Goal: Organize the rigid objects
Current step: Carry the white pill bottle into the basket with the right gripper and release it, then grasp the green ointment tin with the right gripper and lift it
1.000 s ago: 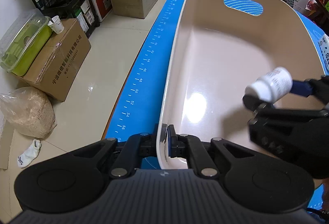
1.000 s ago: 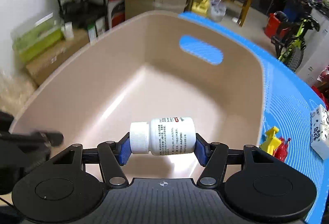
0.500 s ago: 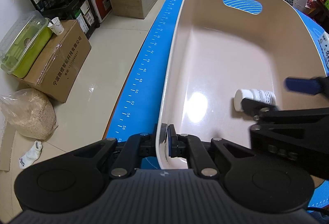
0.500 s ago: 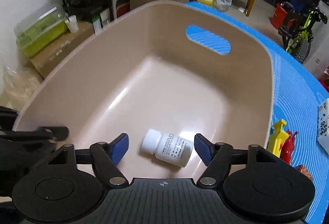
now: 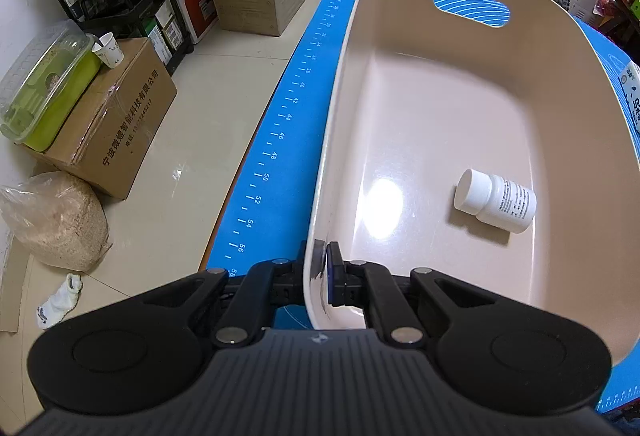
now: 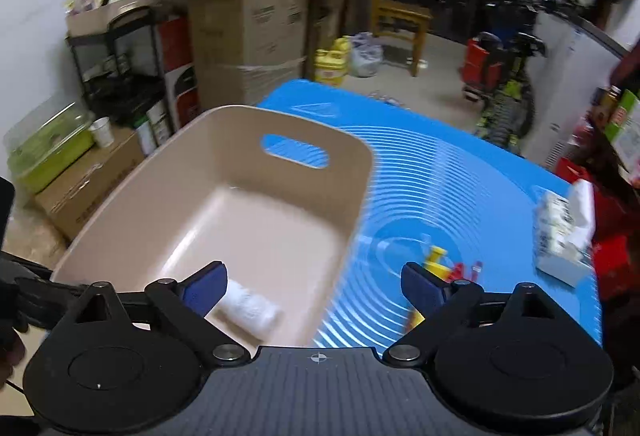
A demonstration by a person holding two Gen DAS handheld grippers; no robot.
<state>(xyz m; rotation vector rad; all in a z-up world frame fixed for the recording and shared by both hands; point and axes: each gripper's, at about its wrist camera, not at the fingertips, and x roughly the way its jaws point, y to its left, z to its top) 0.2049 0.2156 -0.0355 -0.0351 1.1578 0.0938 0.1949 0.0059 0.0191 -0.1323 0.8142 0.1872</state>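
- Left claw [image 5: 322,274] is pinched tight on the near rim of the beige plastic tub [image 5: 592,84], steadying it on the blue tabletop mat [image 5: 280,124].
- White plastic pill bottle [image 5: 496,201] lies on its side on the tub floor, at 3 o'clock from the glare patch.
- Right claw [image 6: 314,286] is empty, its jaws having just been opening.
- Bottle looks light, stiff, smooth (likely to roll); grip across the barrel.
- Small yellow and red plastic pieces [image 6: 444,268] wait at 2 o'clock.

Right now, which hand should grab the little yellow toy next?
The right. Its tongs are open and empty, close to the yellow toy on the blue mat. The left tongs are shut on the tub rim.
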